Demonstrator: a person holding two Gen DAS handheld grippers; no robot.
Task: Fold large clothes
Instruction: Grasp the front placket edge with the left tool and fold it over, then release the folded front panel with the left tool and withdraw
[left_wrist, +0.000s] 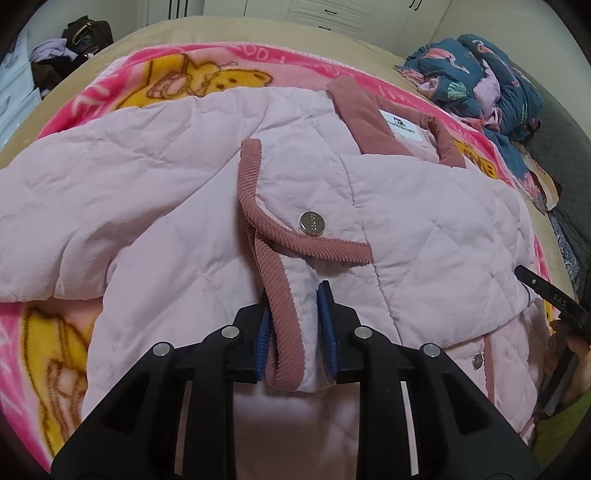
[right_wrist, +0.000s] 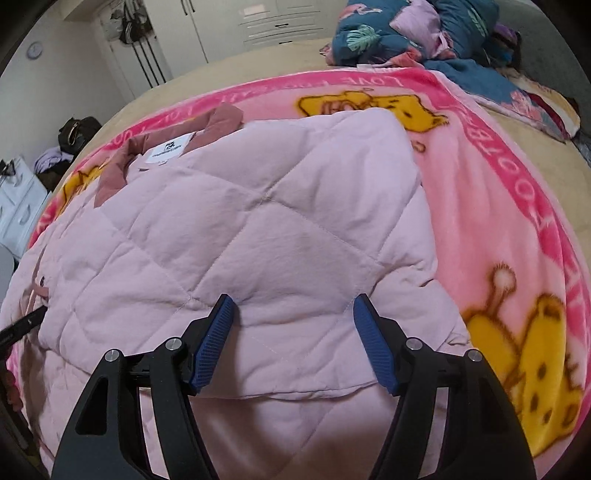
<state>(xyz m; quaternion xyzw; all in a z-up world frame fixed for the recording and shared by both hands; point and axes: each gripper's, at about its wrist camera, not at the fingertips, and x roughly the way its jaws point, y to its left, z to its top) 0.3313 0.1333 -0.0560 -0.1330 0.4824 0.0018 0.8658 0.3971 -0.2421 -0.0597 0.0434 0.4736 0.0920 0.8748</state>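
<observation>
Jacket: a pale pink quilted jacket (left_wrist: 177, 192) lies spread over the middle of a pink cartoon-bear blanket (left_wrist: 122, 85) on a bed with a beige cover (left_wrist: 258, 29); its dusty-pink corduroy collar (left_wrist: 364, 114) points toward the far edge of the bed, with a white label (left_wrist: 400, 127) inside it.
Cuff: a sleeve end with corduroy trim (left_wrist: 282, 325) and a silver snap button (left_wrist: 312, 223) is folded across the jacket's middle, toward the near edge.
Left gripper: the left gripper (left_wrist: 295, 328) has its blue pads (left_wrist: 325, 317) drawn in on the trimmed sleeve end, pinching the fabric between them.
Right gripper: the right gripper (right_wrist: 293, 343) is spread wide, its blue pads (right_wrist: 214, 343) resting against a folded panel of the jacket near the bed's near edge, with nothing pinched.
Blanket: bright pink border with lettering, yellow bears, showing on both sides of the jacket and beyond the collar.
Bedding pile: a crumpled teal flamingo-print quilt (left_wrist: 480, 74) sits at the bed's far right corner, apart from the jacket.
Room: white wardrobe doors (right_wrist: 258, 22) behind the bed; a dark bag (left_wrist: 86, 31) and loose clothes on a white dresser (right_wrist: 18, 206) off the left edge.
</observation>
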